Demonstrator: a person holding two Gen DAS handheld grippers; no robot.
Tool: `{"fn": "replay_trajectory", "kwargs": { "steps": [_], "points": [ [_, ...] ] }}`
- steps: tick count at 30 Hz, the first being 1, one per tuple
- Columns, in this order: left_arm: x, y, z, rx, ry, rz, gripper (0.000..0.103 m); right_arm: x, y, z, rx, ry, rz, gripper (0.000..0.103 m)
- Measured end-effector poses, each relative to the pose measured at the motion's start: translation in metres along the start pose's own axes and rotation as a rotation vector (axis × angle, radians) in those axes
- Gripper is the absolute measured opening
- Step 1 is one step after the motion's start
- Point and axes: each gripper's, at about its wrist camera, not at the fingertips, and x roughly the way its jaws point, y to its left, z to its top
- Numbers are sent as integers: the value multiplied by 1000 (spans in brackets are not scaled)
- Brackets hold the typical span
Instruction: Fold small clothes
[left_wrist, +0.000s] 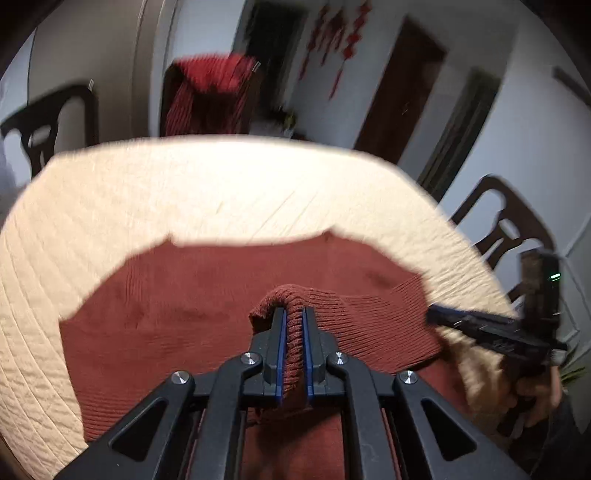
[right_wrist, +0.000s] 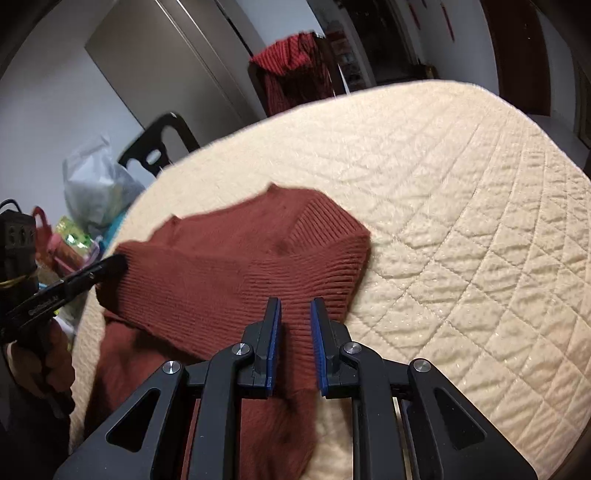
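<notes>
Plainly, the left gripper is clamped on a ribbed edge of the rust-red sweater, with a roll of knit bunched up between its blue-padded fingers and lifted off the layer beneath. The rest of the sweater lies spread on a cream quilted cover that drapes the table, its far edge showing two small notches against the pale fabric. From the right wrist view, the right gripper hangs over the same sweater with its jaws parted; ribbed fabric runs through the gap, but neither blue pad visibly presses it, so it reads as released. A ribbed corner of the garment is folded over towards the quilted cover, while the left gripper's tip meets the sweater at its far left edge. Beyond the table stands a dark chair, and another chair carries a darker red knit garment. Plastic bags sit near the table's left side.
</notes>
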Motion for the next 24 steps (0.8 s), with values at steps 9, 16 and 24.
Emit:
{"fn": "replay_trajectory", "kwargs": {
  "steps": [9,16,24],
  "points": [
    [-16,18,-8,-43,-45,66,28,-15,-3,13,-17,-53,-24,17],
    [10,6,-21,24,62,29,28,7,-4,11,-51,26,-97,17],
    [8,6,-47,45,45,39,28,-12,27,-23,-205,32,-107,13]
  ]
}}
